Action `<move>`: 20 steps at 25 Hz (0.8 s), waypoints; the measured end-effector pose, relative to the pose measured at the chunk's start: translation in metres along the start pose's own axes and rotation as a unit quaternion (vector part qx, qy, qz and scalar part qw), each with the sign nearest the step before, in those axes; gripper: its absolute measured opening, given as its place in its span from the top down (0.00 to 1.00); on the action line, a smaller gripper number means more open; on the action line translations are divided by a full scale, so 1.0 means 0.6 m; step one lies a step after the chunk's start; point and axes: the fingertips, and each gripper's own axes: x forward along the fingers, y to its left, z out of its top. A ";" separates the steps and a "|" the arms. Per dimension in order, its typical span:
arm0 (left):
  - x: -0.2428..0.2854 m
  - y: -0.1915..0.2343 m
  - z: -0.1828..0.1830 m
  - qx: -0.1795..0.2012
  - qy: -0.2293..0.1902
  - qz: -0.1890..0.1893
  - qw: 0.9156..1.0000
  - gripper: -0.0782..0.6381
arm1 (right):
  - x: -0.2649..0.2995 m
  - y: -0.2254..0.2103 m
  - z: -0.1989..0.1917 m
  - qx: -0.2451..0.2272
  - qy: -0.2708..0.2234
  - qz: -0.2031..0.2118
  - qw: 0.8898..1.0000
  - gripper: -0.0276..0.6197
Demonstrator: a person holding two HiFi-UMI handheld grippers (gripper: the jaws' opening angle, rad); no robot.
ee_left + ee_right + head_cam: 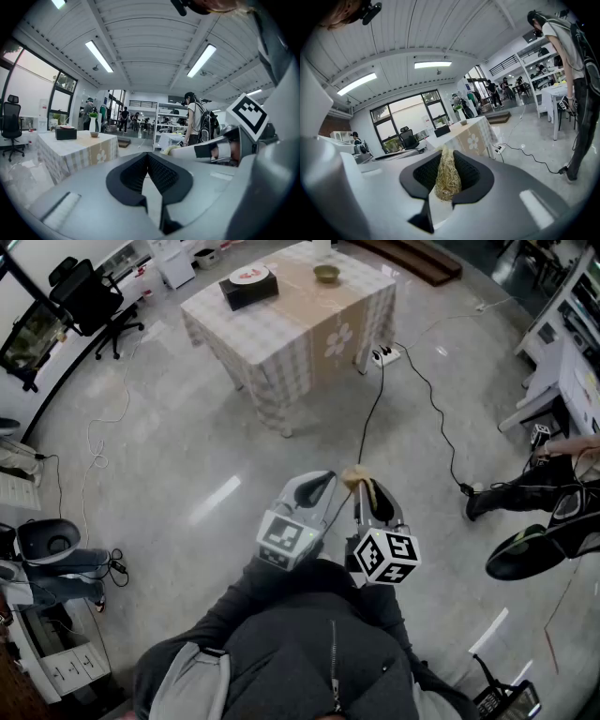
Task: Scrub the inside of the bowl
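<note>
A small brownish bowl [326,274] stands near the far edge of the checked-cloth table [281,343], far ahead of me across the floor. It also shows small in the left gripper view as the bowl [94,134] and in the right gripper view as the bowl [463,122]. My right gripper [364,486] is shut on a straw-coloured fibre scrubber [447,176], which sticks out past the jaws as the scrubber [354,476]. The left gripper [322,482] hangs beside it, its jaws closed together with nothing between them [147,157]. Both are held in front of my chest, well away from the table.
A black box with a plate [248,284] sits on the table left of the bowl. A power strip [385,356] and its black cable [441,418] lie on the floor by the table. An office chair [89,301] stands at far left; a person's legs and shoes [525,521] at right.
</note>
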 end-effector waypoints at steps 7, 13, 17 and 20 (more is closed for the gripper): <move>-0.034 -0.031 0.015 -0.009 0.002 -0.005 1.000 0.88 | -0.055 0.015 0.017 -0.017 -0.015 0.003 1.000 0.85; -0.027 -0.019 0.012 -0.004 0.000 -0.004 1.000 0.88 | -0.050 -0.004 0.015 -0.014 -0.022 -0.019 0.999 0.85; -0.003 0.000 0.014 -0.006 -0.003 -0.008 1.000 0.88 | -0.015 -0.018 0.016 -0.005 -0.019 -0.023 1.000 0.85; 0.023 0.020 0.027 0.000 -0.005 -0.008 1.000 0.88 | 0.015 -0.022 0.035 -0.009 -0.019 -0.021 1.000 0.85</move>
